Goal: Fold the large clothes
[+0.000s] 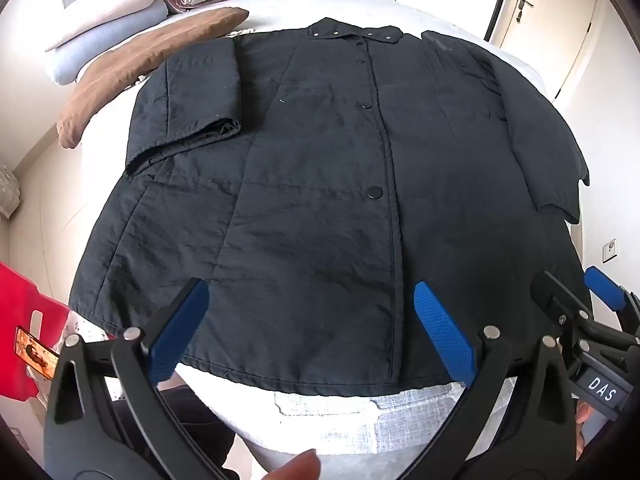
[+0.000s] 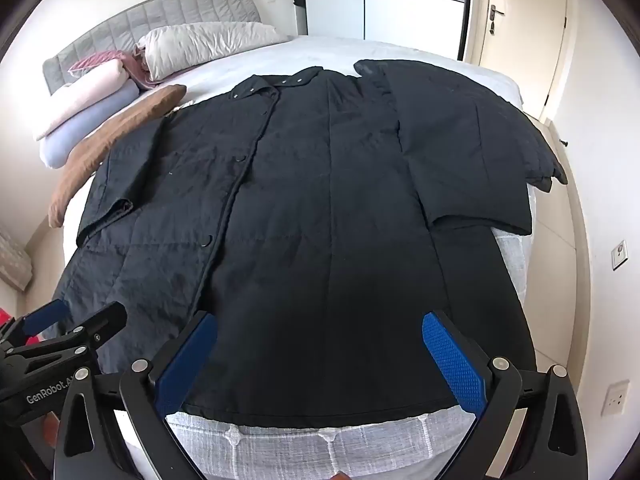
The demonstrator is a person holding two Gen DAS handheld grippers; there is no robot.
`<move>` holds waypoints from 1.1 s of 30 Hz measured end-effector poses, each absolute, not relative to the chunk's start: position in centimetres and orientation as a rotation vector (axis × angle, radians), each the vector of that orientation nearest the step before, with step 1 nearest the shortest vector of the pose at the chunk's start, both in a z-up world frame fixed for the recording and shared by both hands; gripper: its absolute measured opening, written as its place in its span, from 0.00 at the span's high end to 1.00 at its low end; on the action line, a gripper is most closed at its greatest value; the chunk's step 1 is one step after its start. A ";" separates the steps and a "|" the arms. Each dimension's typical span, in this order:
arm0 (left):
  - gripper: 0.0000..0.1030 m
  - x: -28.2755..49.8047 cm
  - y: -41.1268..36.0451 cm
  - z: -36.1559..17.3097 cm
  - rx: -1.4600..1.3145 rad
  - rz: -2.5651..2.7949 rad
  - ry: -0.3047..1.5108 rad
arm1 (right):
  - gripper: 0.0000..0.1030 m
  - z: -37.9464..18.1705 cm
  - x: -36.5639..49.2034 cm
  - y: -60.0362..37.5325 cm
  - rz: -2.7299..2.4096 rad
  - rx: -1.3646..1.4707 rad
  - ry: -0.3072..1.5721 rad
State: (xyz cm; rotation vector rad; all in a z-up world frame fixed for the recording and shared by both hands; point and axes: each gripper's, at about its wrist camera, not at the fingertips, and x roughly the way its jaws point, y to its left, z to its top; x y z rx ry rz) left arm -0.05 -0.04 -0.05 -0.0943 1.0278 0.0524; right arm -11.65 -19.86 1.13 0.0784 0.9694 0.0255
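Far left of the bed (image 2: 400, 52): a stack of pillows (image 2: 88, 100) and a brown cushion (image 2: 116, 140) are seen lying beside the black coat (image 2: 320, 220), cushion just beside its left sleeve (image 1: 200, 92). A grey headboard (image 2: 160, 12) is seen behind the pillows.

The coat is laid flat, front up, snaps closed, collar (image 1: 352, 34) away from the cameras, hem at the near edge of the bed. The left sleeve is folded in over the body; the right sleeve (image 2: 472, 148) is spread outward, its cuff hanging past the right edge of the mattress.

Left tool (image 1: 312, 328): held above the hem, left of the button placket; blue pads (image 1: 444, 332) spread wide, nothing gripped. It is also seen at the left edge of the right wrist view (image 2: 76, 320).

Right tool (image 2: 320, 360): held above the hem over the right half of the coat, fingers spread wide, nothing gripped. It appears at the right edge of the left wrist view (image 1: 576, 300).

Far right: a closed door (image 2: 516, 20) and wall sockets (image 2: 618, 398) are seen.
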 end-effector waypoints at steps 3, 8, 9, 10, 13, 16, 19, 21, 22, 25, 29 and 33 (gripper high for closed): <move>0.01 -0.1 -0.1 -0.1 -0.092 0.056 1.026 | 0.00 1.1 -11.7 -19.8 0.026 0.079 0.969; 0.01 -0.2 0.0 0.0 -0.092 0.060 1.022 | 0.00 1.1 -11.6 -19.8 0.024 0.080 0.970; 0.01 -0.2 0.1 0.0 -0.092 0.061 1.022 | 0.00 1.1 -11.6 -19.8 0.023 0.081 0.970; 0.01 -0.3 -0.5 -0.2 -0.096 0.058 1.021 | 0.00 1.1 -11.6 -19.8 0.023 0.080 0.970; 0.01 0.1 -0.2 -0.3 -0.096 0.056 1.018 | 0.00 1.1 -11.6 -19.8 0.024 0.079 0.971; 0.01 0.1 -0.1 -0.2 -0.096 0.056 1.018 | 0.00 1.0 -11.6 -19.8 0.023 0.079 0.971; 0.01 0.1 -0.1 -0.3 -0.096 0.057 1.021 | 0.00 1.1 -11.6 -19.8 0.023 0.079 0.971; 0.01 0.1 -0.2 -0.4 -0.096 0.057 1.022 | 0.00 1.0 -11.6 -19.8 0.022 0.079 0.971; 0.01 0.1 -0.2 -0.4 -0.096 0.056 1.022 | 0.00 1.0 -11.6 -19.9 0.021 0.079 0.971; 0.01 0.1 -0.2 -0.3 -0.097 0.053 1.021 | 0.00 0.8 -11.6 -19.9 0.016 0.076 0.975; 0.01 0.1 0.0 -0.1 -0.100 0.050 1.015 | 0.00 0.8 -11.5 -19.9 0.011 0.070 0.976; 0.01 -0.2 0.3 0.1 -0.087 0.055 1.022 | 0.00 0.7 -11.4 -19.9 0.009 0.068 0.978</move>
